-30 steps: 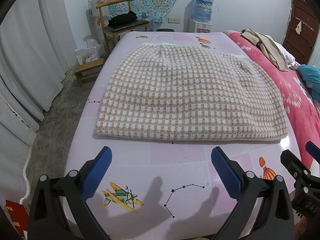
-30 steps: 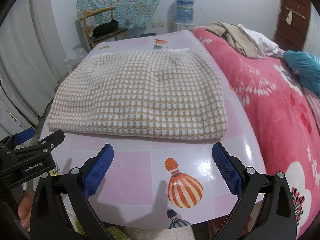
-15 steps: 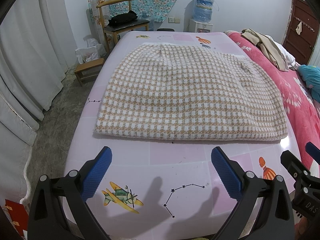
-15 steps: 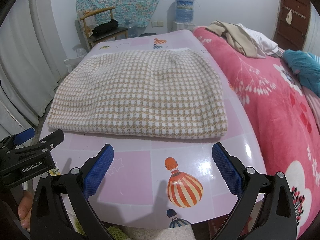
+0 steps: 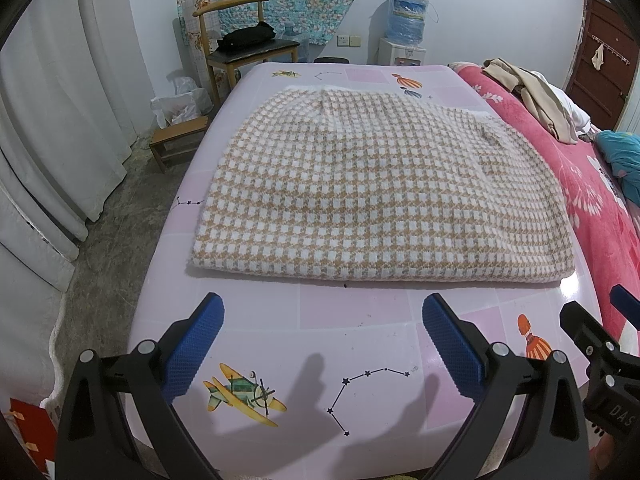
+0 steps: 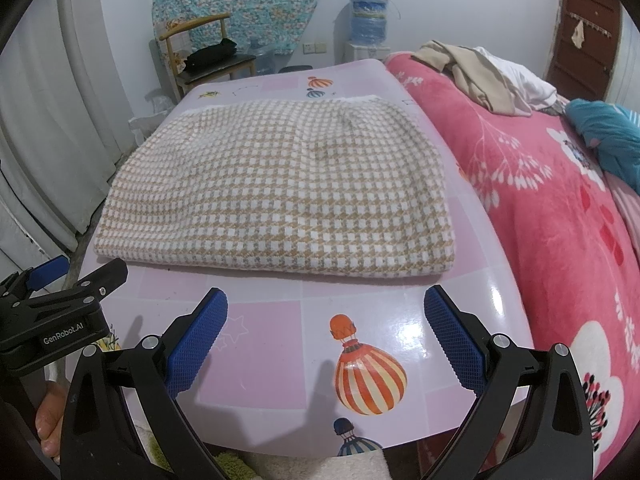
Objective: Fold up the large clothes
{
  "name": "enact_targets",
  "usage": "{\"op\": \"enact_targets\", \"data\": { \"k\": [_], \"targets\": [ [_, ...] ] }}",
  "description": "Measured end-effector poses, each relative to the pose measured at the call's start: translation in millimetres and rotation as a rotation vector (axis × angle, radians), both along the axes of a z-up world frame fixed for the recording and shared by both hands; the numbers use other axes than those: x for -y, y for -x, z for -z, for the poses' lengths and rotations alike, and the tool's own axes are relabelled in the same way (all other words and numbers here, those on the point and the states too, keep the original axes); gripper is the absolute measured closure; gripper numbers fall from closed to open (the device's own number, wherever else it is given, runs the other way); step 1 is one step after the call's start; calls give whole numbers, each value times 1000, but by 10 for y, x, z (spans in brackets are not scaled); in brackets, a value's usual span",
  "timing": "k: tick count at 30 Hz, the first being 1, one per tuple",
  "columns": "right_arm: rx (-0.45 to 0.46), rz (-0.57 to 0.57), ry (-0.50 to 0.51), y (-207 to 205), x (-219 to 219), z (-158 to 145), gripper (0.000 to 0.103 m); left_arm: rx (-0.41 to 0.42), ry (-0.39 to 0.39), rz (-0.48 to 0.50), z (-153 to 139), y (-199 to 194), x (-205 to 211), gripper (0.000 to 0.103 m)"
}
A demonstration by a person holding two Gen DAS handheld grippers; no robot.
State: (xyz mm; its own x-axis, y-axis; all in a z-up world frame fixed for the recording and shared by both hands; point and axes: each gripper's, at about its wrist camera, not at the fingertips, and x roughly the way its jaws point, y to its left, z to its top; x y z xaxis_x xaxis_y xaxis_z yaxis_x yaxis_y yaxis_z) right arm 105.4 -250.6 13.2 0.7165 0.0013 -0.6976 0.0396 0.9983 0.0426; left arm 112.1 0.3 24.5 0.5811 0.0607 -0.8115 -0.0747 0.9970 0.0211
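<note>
Nearest me, the left gripper (image 5: pixel 322 340) hangs over the near edge of the pink table (image 5: pixel 360 312), its blue fingers spread wide with nothing between them. Just to its right the right gripper (image 6: pixel 324 334) hovers the same way, jaws wide apart and empty, above a striped hot-air balloon print (image 6: pixel 370 376) on the tabletop. A yellow plane print (image 5: pixel 244 394) sits under the left one.

A little farther in, apart from both grippers, the checked tan-and-white garment (image 5: pixel 380 196) lies folded into a broad flat rectangle across the middle of the table, its near edge straight and parallel to the table's near side.

To the right, touching the table's side, is a bed with a pink flowered blanket (image 6: pixel 560 216), with beige clothes (image 6: pixel 472 68) heaped at its far end.

At the far left stands a wooden chair (image 5: pixel 244 40) with a black bag on it, and a water dispenser (image 5: pixel 406 32) against the far wall.
</note>
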Motion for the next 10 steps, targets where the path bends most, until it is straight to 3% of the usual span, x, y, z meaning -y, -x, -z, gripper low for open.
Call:
{"op": "enact_targets", "data": {
  "k": [10],
  "targets": [
    [-6, 6, 8, -1, -43, 37, 8, -27, 29, -3, 54, -51, -52, 5]
  ]
}}
